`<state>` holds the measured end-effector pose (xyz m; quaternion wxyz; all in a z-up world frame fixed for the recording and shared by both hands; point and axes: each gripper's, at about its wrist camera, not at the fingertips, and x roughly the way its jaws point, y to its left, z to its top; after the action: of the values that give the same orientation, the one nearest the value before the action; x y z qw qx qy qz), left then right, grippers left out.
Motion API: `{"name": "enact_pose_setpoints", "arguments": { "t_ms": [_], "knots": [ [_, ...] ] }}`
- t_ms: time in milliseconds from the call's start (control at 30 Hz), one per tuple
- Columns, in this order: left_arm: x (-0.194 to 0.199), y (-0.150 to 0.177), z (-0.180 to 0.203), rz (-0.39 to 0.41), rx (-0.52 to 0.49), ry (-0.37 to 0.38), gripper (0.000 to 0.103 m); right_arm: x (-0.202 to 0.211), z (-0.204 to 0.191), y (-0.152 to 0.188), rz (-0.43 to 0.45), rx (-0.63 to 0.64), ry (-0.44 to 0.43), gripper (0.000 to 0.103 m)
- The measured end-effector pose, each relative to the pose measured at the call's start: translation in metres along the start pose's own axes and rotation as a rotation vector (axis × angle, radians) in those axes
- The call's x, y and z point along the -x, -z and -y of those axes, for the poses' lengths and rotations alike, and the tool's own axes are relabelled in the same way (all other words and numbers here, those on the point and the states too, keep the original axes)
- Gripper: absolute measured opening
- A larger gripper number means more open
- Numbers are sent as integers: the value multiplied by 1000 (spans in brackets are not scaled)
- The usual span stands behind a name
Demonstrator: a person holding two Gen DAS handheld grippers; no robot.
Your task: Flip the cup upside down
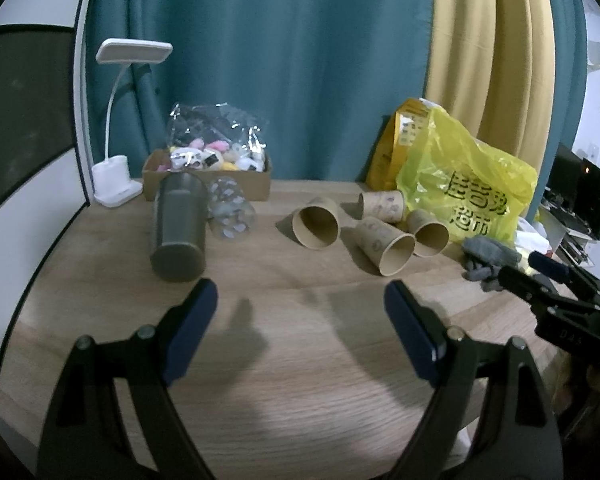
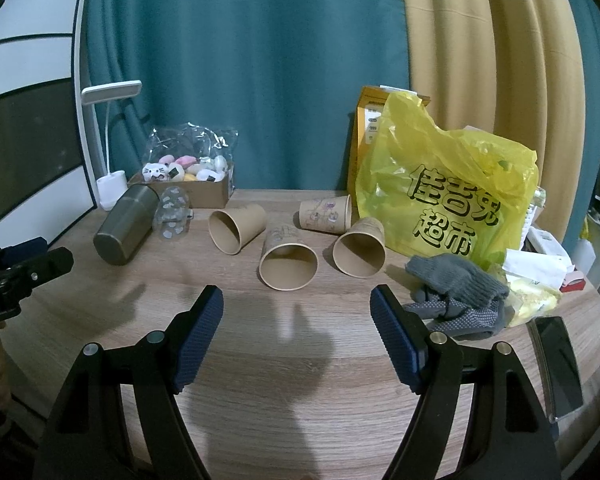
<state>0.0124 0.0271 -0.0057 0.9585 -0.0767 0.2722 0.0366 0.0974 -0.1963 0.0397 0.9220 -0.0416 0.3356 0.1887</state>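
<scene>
Several brown paper cups lie on their sides on the wooden table [image 2: 300, 360]: one at the left [image 2: 236, 227] [image 1: 315, 222], one in the middle with its mouth toward me [image 2: 287, 258] [image 1: 385, 245], one to the right [image 2: 359, 252] [image 1: 427, 227] and one behind [image 2: 326, 213] [image 1: 381, 205]. A grey metal tumbler [image 1: 178, 228] [image 2: 126, 229] and a clear patterned cup [image 1: 230, 212] [image 2: 173, 212] also lie on their sides at the left. My left gripper [image 1: 300, 300] is open and empty in front of the tumbler and cups. My right gripper [image 2: 296, 304] is open and empty just short of the middle cup.
A yellow plastic bag [image 2: 448, 196] stands at the back right, with grey gloves [image 2: 456, 296] and a phone [image 2: 556, 364] in front of it. A cardboard box of plush toys [image 2: 188, 180] and a white desk lamp [image 1: 116, 176] stand at the back left. Curtains hang behind.
</scene>
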Motion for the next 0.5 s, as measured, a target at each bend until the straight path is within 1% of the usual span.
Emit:
{"name": "enact_pose_setpoints", "arguments": {
  "t_ms": [200,500],
  "knots": [
    [1,1,-1,4,7,-12,87,0,0,0,1,0,0,79],
    [1,1,-1,3,8,-10,87,0,0,0,0,0,-1,79]
  ]
}}
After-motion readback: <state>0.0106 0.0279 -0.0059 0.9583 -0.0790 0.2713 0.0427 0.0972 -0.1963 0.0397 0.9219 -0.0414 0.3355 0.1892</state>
